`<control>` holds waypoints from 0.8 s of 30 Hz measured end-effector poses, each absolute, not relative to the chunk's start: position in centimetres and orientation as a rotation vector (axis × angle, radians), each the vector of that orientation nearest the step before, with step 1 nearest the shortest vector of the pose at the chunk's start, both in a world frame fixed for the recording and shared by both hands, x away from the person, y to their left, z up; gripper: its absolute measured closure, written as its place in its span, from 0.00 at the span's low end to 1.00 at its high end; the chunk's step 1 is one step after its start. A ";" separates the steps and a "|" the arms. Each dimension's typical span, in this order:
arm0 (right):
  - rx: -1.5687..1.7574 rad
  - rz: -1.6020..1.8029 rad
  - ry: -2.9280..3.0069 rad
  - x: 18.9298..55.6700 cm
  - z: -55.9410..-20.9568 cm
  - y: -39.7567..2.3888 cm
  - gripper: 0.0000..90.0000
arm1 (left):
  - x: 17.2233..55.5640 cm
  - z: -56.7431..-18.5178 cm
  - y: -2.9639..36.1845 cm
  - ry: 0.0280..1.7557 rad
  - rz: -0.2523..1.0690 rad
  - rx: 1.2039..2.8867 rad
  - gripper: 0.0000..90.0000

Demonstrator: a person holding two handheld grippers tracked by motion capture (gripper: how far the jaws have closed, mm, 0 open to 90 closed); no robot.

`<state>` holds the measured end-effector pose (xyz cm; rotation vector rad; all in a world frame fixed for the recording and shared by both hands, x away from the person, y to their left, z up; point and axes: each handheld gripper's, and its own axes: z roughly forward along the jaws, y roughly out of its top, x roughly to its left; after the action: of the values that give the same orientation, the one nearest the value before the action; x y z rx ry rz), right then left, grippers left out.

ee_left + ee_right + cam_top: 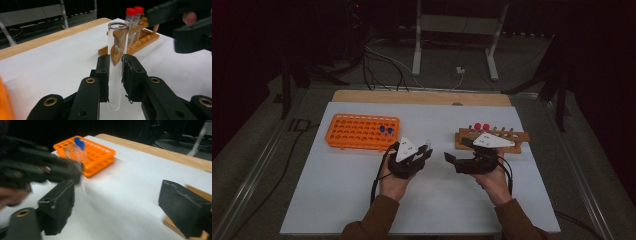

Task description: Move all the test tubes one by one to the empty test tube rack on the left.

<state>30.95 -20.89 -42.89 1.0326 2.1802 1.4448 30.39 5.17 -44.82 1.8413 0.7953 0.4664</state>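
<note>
My left gripper [427,149] [115,72] is shut on a clear, uncapped glass test tube [117,50] [428,143], held upright over the white sheet. My right gripper [451,159] [120,202] faces it from the right, open, with nothing between its pads [60,200]. Behind the right hand lies a wooden rack [492,137] [142,41] holding two red-capped tubes [477,126] [130,11]. An orange rack [362,131] [97,155] at the left holds two blue-capped tubes [386,130] [79,143]. The right gripper view shows the left gripper [75,170] blurred at its left.
A white sheet [362,200] covers the table, with a strip of wooden board [422,97] along its far edge. Past the table, the dark floor holds cables and a white metal stand [457,30]. Metal rails run along both sides of the table.
</note>
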 end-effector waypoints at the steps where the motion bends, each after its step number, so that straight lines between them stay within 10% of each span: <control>1: 1.043 1.435 2.174 30.9 -43.1 -21.3 0.10 | 30.5 -44.8 5.5 0.802 0.472 1.834 0.84; 24: 1.123 1.401 2.081 30.2 -44.3 -25.9 0.00 | 31.8 -44.7 12.2 0.933 0.634 1.771 0.84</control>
<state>30.24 -25.90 -44.33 1.1232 2.0808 1.4012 31.75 12.16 -44.72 1.7712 0.9328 0.6336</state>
